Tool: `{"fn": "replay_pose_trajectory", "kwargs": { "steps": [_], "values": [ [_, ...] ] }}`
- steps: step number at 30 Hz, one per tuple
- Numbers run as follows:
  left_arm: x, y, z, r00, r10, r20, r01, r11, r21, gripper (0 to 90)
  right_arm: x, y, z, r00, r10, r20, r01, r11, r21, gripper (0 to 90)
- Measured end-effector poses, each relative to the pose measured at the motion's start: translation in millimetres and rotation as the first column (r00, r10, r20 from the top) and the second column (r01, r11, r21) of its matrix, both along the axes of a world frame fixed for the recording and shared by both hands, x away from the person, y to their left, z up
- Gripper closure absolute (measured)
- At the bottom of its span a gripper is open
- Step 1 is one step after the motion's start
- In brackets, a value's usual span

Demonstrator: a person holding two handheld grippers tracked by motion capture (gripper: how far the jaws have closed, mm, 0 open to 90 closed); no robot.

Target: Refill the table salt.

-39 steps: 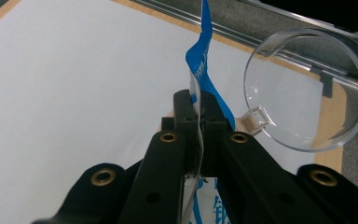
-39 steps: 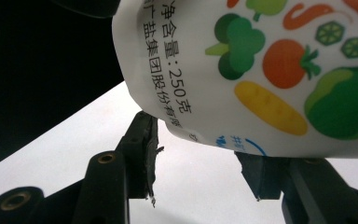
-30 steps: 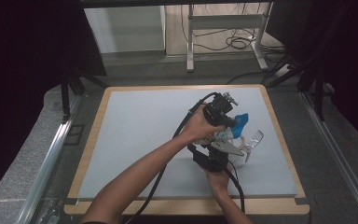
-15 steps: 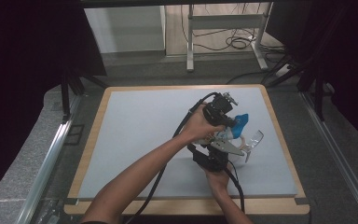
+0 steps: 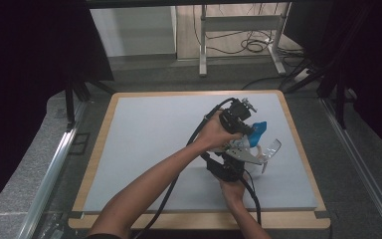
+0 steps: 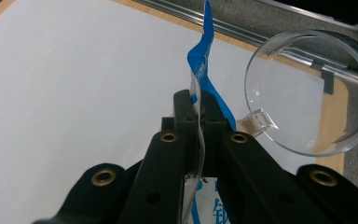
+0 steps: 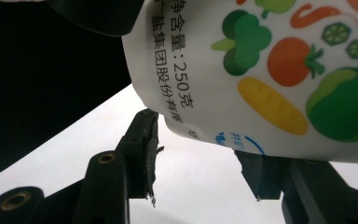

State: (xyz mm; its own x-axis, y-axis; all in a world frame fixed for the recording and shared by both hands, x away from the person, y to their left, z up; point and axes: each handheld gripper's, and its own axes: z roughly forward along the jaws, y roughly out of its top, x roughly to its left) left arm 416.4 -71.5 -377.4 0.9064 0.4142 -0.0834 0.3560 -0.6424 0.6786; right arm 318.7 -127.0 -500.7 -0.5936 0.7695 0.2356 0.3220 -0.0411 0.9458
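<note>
Salt bag (image 7: 279,79): our left gripper (image 6: 199,109) pinches its blue top shut, right gripper (image 7: 200,154) half-open around the base; let's pour slowly into the clear cup (image 6: 307,91).

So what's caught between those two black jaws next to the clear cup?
In the left gripper view, the left gripper pinches the blue-and-clear top edge of the pouch.
</note>
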Motion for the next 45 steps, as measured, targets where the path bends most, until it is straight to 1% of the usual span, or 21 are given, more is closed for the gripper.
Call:
{"fn": "replay_pose_trajectory", "kwargs": {
  "steps": [1,4,45],
  "values": [
    [0.0,0.1,-0.1,1.0,0.0,0.0,0.0,1.0,0.0,89.4,-0.7,0.6,0.3,1.0,0.003,-0.008,-0.003,1.0,0.003,51.4],
    [0.1,0.9,0.0,1.0,-0.001,0.0,0.001,1.0,0.001,89.3,-0.4,0.9,0.3,1.0,0.001,0.004,-0.001,1.0,-0.002,51.4],
    [-0.2,0.5,-3.5,1.0,-0.002,0.0,0.002,1.0,0.003,89.3,-1.6,1.6,1.5,0.9999,0.005,0.01,-0.005,1.0,0.001,51.4]
  ]
}}
